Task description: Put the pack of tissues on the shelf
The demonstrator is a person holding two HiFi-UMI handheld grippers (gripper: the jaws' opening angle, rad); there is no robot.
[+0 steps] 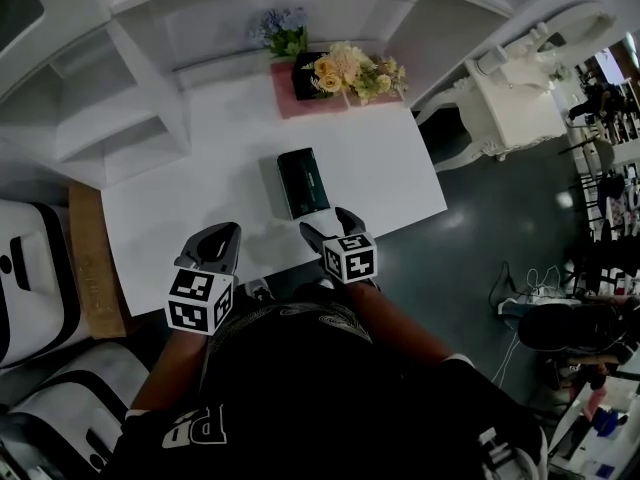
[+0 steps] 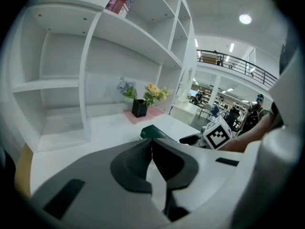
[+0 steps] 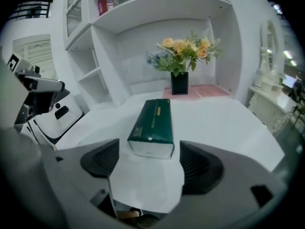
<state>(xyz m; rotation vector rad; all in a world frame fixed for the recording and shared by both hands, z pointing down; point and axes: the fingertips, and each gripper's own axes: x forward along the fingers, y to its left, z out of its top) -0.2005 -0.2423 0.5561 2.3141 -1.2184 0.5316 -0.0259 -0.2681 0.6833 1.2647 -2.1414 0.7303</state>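
As its jaws gape, the right gripper [image 3: 149,149] faces the tissues [image 3: 153,123]

- The pack of tissues [image 1: 302,181] lies on the table [image 1: 200,203], near its middle.
- Behind the pack, a vase of flowers [image 1: 340,71] stands on a mat [image 1: 288,100] at the table's back edge.
- The shelf [image 1: 120,133] rises along the table's left side and back.
- The right gripper [image 1: 328,223] sits at the near edge, just before the pack.
- The left gripper [image 1: 218,236] is to its left.
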